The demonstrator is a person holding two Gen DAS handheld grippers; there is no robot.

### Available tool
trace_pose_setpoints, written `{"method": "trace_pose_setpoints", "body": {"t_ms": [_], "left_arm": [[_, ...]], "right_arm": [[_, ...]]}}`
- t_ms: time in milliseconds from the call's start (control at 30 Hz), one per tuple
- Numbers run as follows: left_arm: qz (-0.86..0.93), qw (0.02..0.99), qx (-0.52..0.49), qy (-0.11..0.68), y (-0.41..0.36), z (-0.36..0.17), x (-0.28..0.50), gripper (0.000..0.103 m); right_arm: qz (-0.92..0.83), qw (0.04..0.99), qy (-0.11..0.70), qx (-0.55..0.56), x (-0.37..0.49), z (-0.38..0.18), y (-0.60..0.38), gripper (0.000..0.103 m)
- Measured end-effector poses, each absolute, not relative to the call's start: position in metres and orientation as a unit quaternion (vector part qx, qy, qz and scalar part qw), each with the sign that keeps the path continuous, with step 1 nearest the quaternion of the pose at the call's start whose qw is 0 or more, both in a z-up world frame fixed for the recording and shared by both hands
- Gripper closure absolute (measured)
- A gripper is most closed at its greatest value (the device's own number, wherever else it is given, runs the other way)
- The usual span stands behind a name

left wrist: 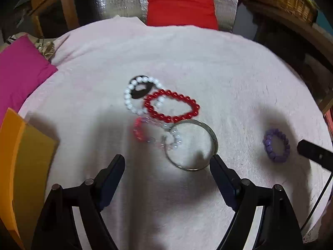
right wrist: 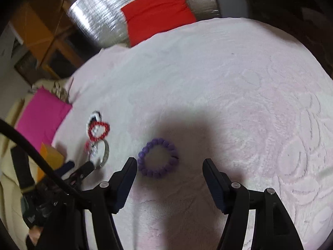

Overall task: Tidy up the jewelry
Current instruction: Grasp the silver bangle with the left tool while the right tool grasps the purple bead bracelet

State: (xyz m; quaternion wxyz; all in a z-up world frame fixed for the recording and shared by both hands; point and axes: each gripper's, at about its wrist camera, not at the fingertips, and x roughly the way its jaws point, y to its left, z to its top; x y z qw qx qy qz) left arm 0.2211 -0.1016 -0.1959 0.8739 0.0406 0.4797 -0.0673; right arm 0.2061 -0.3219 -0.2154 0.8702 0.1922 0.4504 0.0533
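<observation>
The work surface is a pale pink towel [left wrist: 187, 62] spread flat; its soft pile probably keeps the beads from rolling and gives the jaws a yielding bed to press into.

The jewelry lies in two groups. Near the middle of the towel, a heap of overlapping pieces sits together: a white bead bracelet [left wrist: 133, 98] over a black ring-shaped piece [left wrist: 141, 89], a red bead bracelet [left wrist: 172, 106] crossing the white one, a clear and pink bead strand [left wrist: 149, 132], and a metal bangle [left wrist: 193, 145] lying flat at the near edge of the heap. A purple bead bracelet [right wrist: 158, 158] lies alone, well apart from the heap, so it appears already separated out.

The left gripper [left wrist: 166, 164] points steeply down at the heap. Its jaws stand wide apart and hold nothing; the right-side finger tip is just beside, possibly touching, the rim of the bangle. The wide spread suits a piece as broad as the bangle.

The right gripper [right wrist: 169, 170] hangs over the purple bracelet. Its jaws are apart and empty; the bracelet lies just ahead of the finger tips, nearer the left-side finger, not yet between the pads.

An orange box [left wrist: 25, 166] stands at the towel's left edge, beside the left gripper. It is likely the destination for sorted pieces, though its inside is not visible.

Judgement: both grippers are set for a pick, one piece each.
</observation>
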Motion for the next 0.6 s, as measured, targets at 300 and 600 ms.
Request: {"method": "trace_pose_setpoints", "body": {"t_ms": [300, 600], "left_arm": [[-0.081, 0.872, 0.04, 0.482, -0.11, -0.208, 0.234, 0.019], [-0.119, 0.874, 0.027, 0.471, -0.094, -0.206, 0.231, 0.044]], "right_arm": [[0.05, 0.875, 0.467, 0.118, 0.217, -0.235, -0.295, 0.043], [0.023, 0.891, 0.447, 0.069, 0.219, -0.232, -0.287, 0.092]]}}
